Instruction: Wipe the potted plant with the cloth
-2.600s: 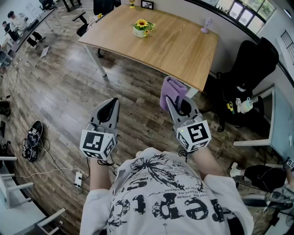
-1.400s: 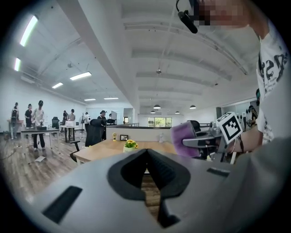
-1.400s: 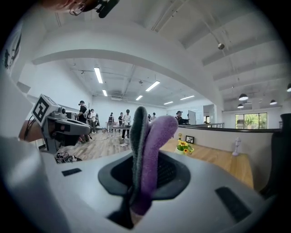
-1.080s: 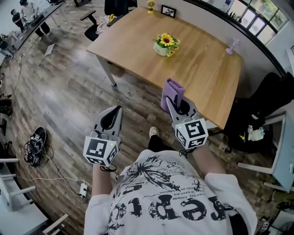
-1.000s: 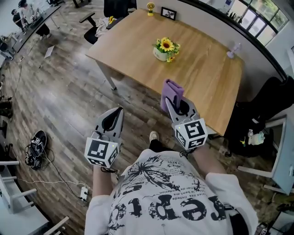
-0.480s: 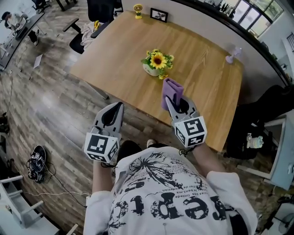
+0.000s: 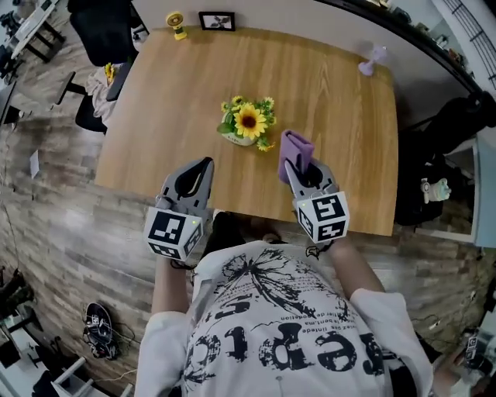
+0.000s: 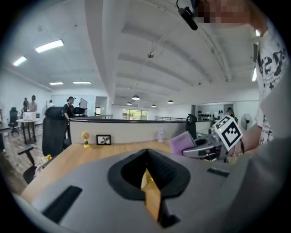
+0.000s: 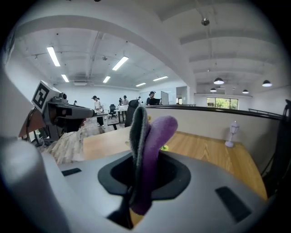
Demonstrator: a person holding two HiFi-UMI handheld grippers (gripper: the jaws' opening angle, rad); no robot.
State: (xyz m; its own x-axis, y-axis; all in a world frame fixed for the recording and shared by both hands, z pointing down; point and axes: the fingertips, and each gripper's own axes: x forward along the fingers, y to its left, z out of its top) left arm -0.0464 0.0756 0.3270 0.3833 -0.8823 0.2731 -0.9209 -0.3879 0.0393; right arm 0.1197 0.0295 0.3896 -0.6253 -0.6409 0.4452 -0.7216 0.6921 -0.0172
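The potted plant [image 7: 246, 124], a sunflower with small yellow blooms in a white pot, stands mid-table in the head view. My right gripper [image 7: 287, 163] is shut on a folded purple cloth [image 7: 295, 149], which sticks up out of its jaws just right of the plant and short of it. In the right gripper view the cloth [image 9: 150, 145] fills the middle, and a bit of the plant [image 9: 164, 148] peeks out behind it. My left gripper [image 7: 207, 163] is shut and empty over the table's near edge, left of the plant. Its jaws [image 8: 146, 155] meet in the left gripper view.
The wooden table [image 7: 333, 108] carries a yellow toy fan [image 7: 177, 22], a framed picture [image 7: 217, 21] and a small lilac fan [image 7: 374, 56] along its far edge. Black chairs stand at the left [image 7: 105, 31] and right [image 7: 457, 116]. Shoes [image 7: 101, 329] lie on the floor.
The person has walked up to the table, so the plant now sits just ahead of both grippers. Both grippers reached over the near edge. The cloth stayed in the right gripper.
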